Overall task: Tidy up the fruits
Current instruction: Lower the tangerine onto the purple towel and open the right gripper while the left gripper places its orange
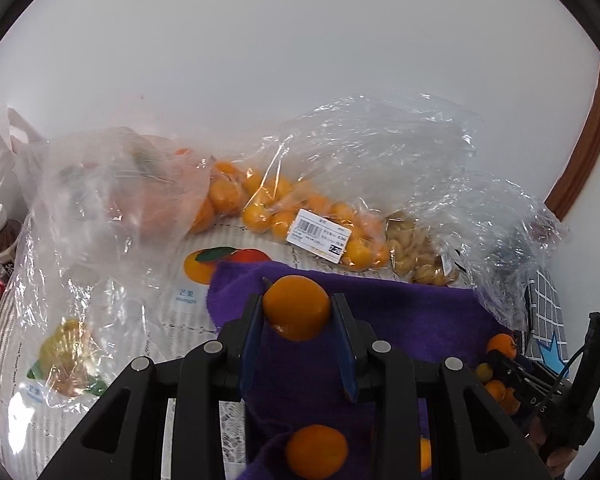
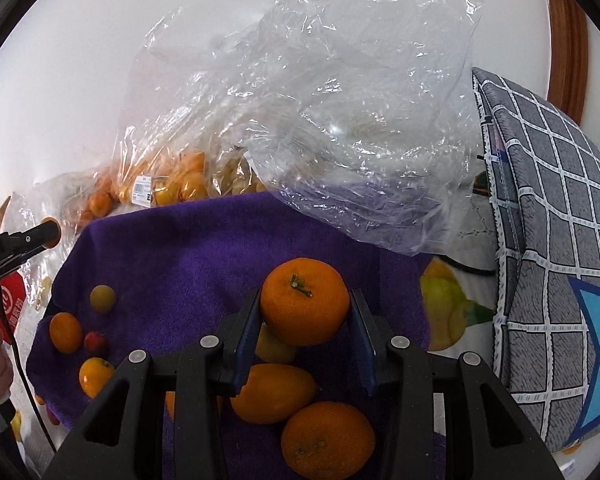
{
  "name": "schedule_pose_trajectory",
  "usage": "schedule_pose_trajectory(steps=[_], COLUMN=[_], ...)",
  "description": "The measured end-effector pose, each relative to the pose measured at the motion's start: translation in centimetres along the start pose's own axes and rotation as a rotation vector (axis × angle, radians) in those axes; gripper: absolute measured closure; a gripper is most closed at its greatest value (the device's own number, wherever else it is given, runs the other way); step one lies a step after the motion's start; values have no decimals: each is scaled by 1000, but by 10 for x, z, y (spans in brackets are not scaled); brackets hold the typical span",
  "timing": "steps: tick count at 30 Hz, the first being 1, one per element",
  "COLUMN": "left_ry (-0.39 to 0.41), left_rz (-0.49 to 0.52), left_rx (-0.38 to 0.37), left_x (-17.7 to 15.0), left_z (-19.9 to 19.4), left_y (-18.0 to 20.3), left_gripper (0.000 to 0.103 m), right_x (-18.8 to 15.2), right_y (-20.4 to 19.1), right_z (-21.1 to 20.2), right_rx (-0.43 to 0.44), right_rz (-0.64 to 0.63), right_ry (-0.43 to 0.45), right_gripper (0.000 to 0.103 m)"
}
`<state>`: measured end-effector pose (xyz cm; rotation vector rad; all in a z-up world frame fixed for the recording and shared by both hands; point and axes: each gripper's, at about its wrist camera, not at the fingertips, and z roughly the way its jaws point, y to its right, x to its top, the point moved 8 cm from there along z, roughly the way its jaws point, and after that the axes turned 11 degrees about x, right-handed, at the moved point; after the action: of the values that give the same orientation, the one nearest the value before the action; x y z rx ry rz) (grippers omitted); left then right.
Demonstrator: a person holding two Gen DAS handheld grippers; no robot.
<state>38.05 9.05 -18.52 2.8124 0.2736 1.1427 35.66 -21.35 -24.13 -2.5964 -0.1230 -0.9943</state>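
My left gripper [image 1: 297, 310] is shut on an orange tangerine [image 1: 296, 306] and holds it above the purple towel [image 1: 404, 320]. My right gripper [image 2: 305, 314] is shut on a bigger tangerine [image 2: 305, 306] with its stem up, above the same towel [image 2: 204, 248]. Below it lie another tangerine [image 2: 327, 444], an orange mango-like fruit [image 2: 272, 392] and a yellow fruit [image 2: 274, 346]. Small fruits lie at the towel's left: an orange one [image 2: 65, 332], a red one [image 2: 95, 341], a yellow-green one [image 2: 102, 298]. The left gripper also shows at the left edge of the right wrist view [image 2: 40, 234].
Clear plastic bags lie behind the towel: one with small oranges and a price label [image 1: 320, 232], one with pale brown fruit [image 1: 420, 256], a crumpled one [image 2: 340, 120]. A grey checked cushion [image 2: 552, 260] stands on the right. A bottle [image 1: 2, 232] stands far left. A white wall is behind.
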Motion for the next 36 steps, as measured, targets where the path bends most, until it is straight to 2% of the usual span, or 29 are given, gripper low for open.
schedule_pose_trajectory(steps=[8,18,26,31,36], left_ry=[-49,-136,-190,-222,-226], left_rz=[41,98,150,167,189], left_rx=[-54,0,53,78,94], left_x=[-13,-35,-47,-52,-55], left_z=[8,26,36,41,43], left_y=[21,32,34,33,34], left_gripper=[71,71,71,71,71], right_x=[2,3,3,1,3], right_y=[-5,5,-1,-4,-9], right_z=[1,9,9,9,6], right_rx=[3,6,-13,-8,-16], right_rz=[-18,16,-26,-34,-45], right_ry=[-7,-25,-24,-30,-27], right_gripper=[61,60,60,55,43])
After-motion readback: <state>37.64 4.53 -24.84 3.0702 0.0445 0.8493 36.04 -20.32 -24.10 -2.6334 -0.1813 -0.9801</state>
